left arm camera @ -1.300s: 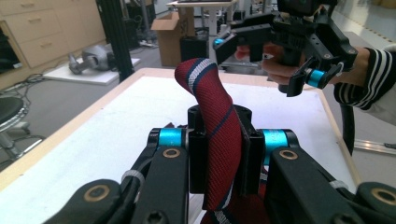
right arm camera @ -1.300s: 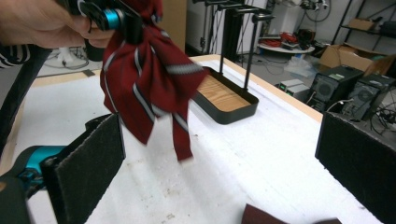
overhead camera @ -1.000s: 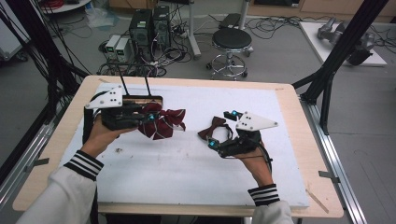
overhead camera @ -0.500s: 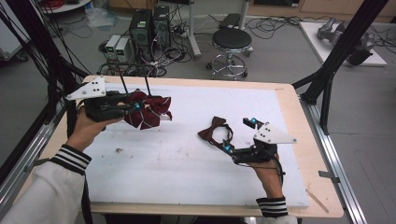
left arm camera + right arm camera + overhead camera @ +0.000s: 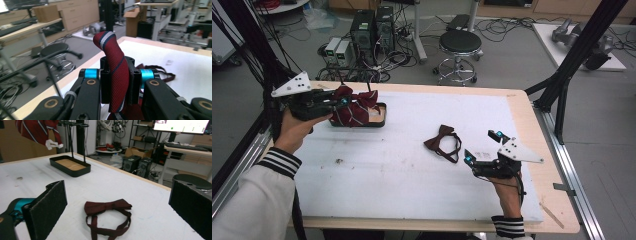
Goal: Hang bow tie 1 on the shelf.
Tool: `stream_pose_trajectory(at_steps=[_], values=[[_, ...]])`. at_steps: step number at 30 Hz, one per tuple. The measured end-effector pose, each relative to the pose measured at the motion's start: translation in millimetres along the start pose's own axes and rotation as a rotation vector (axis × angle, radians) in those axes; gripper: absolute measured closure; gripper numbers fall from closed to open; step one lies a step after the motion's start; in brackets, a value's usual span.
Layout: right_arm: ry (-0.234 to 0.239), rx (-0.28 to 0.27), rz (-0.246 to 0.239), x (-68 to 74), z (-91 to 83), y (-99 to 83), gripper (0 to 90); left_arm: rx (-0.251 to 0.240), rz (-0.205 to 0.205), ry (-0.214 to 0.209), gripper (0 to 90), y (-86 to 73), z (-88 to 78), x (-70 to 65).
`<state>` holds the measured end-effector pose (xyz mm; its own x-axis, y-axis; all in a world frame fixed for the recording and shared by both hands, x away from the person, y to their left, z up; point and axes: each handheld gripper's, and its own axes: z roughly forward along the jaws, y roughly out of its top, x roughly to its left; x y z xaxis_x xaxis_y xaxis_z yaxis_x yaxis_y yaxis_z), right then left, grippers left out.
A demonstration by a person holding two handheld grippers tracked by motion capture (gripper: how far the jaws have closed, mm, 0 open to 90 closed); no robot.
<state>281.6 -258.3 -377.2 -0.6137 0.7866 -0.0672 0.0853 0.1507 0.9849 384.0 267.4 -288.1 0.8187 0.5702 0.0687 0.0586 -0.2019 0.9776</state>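
Right gripper view. My right gripper [image 5: 117, 212] stands wide open, its two black padded jaws rising at either side of the frame. Between them, on the white bench [image 5: 120, 182], lies a dark maroon bow tie [image 5: 107, 208], flat, its strap looping toward me; neither jaw touches it. Farther off sits a shallow black tray [image 5: 71, 172] with a wooden floor. Above it, at upper left, hangs a red striped necktie [image 5: 37, 130] carrying what I take to be a white label, though the detail is blurred. Computer towers [image 5: 136, 167] stand beyond the bench edge.
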Motion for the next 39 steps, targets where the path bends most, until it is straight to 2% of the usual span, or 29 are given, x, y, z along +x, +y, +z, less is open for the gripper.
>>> stream_pose_trajectory(at_steps=[6, 17, 27, 39], values=[[-0.018, -0.007, 0.022, -4.8, -2.1, -3.6, 0.7, -0.009, -0.026, 0.051, 77.7, -2.0, -11.4, 12.8], [-0.028, -0.006, 0.028, -7.8, -3.4, -5.8, 0.7, -0.006, -0.020, 0.111, 77.7, -2.6, -31.7, 24.8], [-0.038, -0.005, 0.033, -11.1, -5.6, -8.0, 0.7, -0.019, -0.045, 0.196, 77.7, -6.9, -57.3, 41.7], [-0.046, 0.010, 0.034, -13.0, -4.9, -10.9, 0.7, -0.018, -0.063, 0.281, 77.7, -12.1, -71.1, 61.6]])
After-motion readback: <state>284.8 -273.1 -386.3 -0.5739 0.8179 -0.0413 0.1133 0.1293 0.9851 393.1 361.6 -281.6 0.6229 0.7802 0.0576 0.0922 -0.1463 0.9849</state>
